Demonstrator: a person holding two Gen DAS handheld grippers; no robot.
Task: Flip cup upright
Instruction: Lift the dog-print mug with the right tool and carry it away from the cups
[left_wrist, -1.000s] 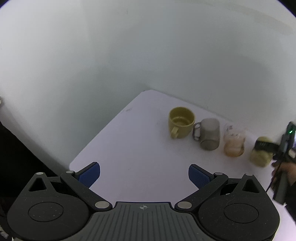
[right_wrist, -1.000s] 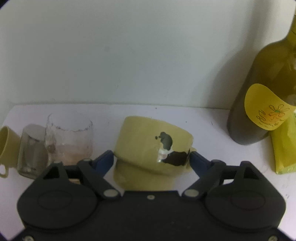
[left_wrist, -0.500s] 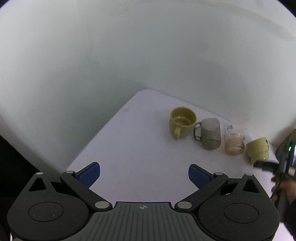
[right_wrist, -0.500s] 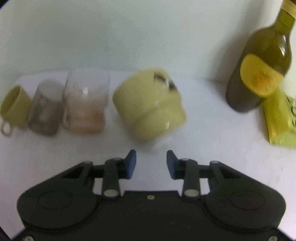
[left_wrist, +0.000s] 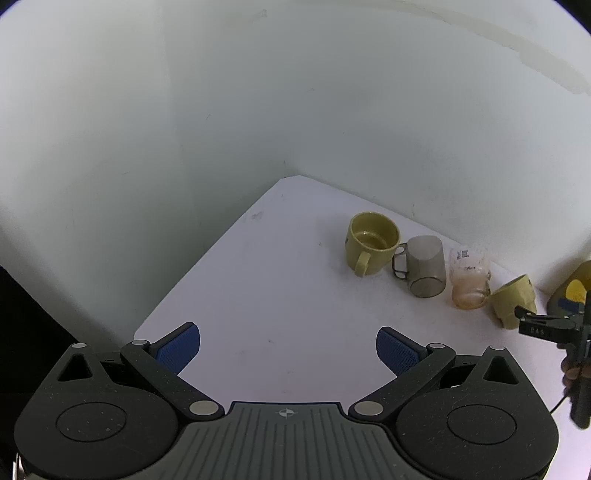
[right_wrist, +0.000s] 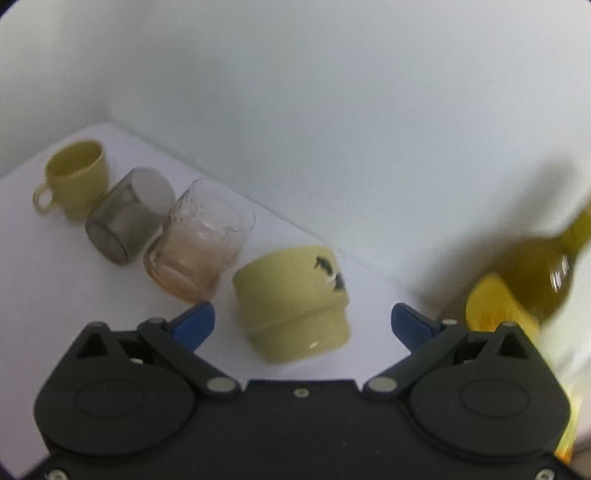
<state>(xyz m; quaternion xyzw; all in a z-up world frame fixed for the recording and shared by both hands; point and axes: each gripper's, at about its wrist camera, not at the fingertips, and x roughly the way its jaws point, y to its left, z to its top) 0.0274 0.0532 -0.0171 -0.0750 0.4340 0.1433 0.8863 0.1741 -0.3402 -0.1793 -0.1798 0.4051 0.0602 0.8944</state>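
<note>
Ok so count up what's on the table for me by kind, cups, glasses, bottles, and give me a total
Yellow cups: 2, one with a handle and one with a black mark
Glass cups: 2, a grey one and a pinkish one
Bottles: 1, olive green
Total: 5

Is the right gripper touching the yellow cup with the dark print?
Apart. In the right wrist view, the right gripper stands open, and white table shows between each blue pad and the yellow cup.
</note>
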